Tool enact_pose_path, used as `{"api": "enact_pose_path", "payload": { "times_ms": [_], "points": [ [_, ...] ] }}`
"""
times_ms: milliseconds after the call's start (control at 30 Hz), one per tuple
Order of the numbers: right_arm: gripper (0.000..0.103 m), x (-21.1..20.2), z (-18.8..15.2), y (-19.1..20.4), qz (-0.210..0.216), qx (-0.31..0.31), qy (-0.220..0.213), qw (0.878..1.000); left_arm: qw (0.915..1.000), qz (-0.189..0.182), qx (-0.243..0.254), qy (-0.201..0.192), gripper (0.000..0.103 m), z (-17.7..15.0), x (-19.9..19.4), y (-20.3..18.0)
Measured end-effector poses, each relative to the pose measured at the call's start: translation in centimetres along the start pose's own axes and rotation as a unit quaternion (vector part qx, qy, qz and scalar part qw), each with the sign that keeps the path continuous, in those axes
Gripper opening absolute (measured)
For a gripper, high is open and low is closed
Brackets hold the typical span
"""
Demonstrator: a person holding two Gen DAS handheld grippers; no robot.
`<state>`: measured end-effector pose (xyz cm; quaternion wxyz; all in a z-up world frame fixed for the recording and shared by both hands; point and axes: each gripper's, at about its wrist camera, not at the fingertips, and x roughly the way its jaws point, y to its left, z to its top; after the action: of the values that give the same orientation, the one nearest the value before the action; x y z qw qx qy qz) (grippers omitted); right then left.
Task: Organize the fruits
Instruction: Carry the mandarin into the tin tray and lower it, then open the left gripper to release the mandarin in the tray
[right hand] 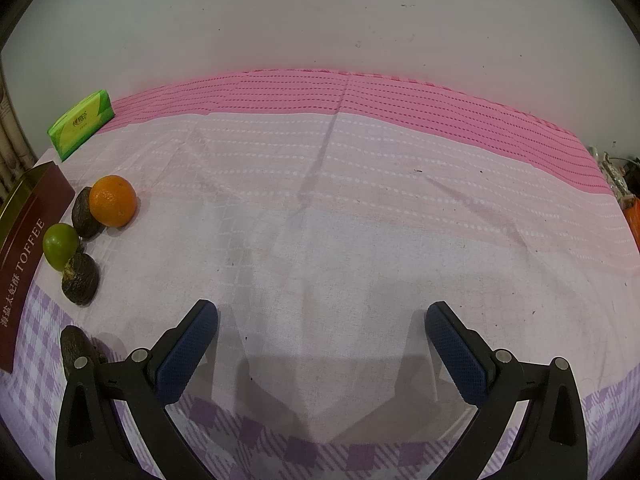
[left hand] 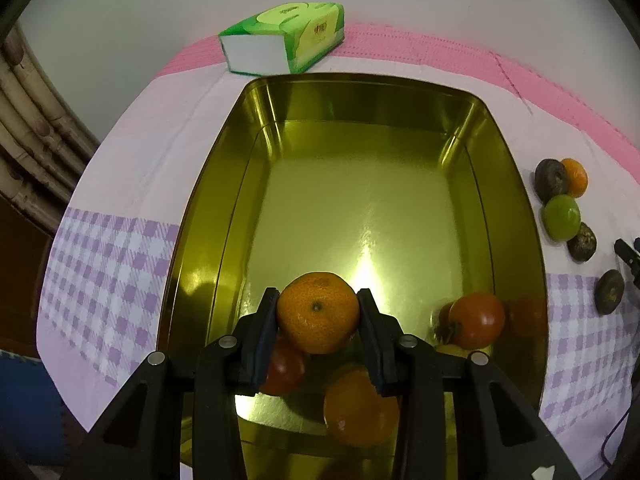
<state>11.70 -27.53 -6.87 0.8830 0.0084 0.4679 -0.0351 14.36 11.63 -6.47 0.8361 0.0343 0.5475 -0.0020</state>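
**Holding an Orange Over the Tin**

Gripping an orange [left hand: 318, 317] between its two pads, the left gripper [left hand: 318, 320] hangs over the near end of a gold tin [left hand: 224, 184]; the jaws stand narrow, pressed on the fruit's sides. Below it in the tin lie a red fruit [left hand: 285, 368] at the near left, a second orange [left hand: 360, 408] beneath the gripper, and a tomato [left hand: 476, 320] against the right wall. A green tissue pack [left hand: 288, 36] sits beyond the tin's far edge. Right of the tin, on the cloth [right hand: 360, 220], fruit waits in a loose line: a dark fruit [right hand: 85, 213] touching an orange one [right hand: 113, 201] at the far end, then a lime [right hand: 60, 246], another dark fruit [right hand: 80, 279] touching the lime, and a third [right hand: 74, 346] nearest, set apart. The right gripper [right hand: 322, 322] is spread wide with nothing between its pads, over bare cloth well right of that line.
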Motion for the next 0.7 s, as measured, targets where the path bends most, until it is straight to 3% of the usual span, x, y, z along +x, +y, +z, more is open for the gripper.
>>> {"api": "enact_pose_path", "payload": {
  "times_ms": [700],
  "points": [
    [0.103,0.0,0.0,0.0,0.0,0.0,0.0,1.0,0.9997,0.002,-0.022,0.008,0.035,-2.7,-1.0,1.4]
  ]
}}
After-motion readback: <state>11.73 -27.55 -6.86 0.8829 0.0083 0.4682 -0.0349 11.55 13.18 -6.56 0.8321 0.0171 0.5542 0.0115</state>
